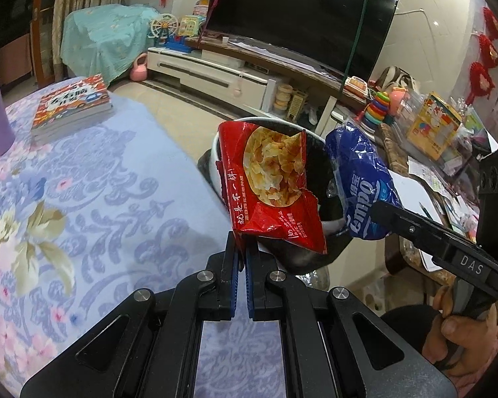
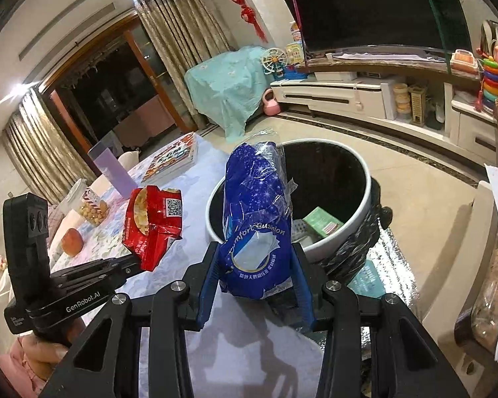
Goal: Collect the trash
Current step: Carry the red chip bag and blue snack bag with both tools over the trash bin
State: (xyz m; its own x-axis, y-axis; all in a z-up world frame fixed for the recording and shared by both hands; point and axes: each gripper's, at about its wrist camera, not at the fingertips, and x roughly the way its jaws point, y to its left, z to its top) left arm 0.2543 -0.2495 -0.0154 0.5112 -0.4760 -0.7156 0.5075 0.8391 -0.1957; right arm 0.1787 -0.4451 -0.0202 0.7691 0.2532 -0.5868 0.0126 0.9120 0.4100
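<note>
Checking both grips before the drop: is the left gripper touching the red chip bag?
Touching. In the left wrist view the left gripper has its pads closed on the bottom corner of the red chip bag, which hangs above the bin.

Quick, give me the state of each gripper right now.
Left gripper: shut on the red chip bag, pinching its lower edge.
Right gripper: shut on the blue tissue wrapper, held near the trash bin.

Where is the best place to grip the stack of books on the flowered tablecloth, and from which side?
Grip the stack of colourful paperback books at its long edge facing the camera, coming in level from the table's near side: it lies flat and that edge looks unobstructed.
</note>
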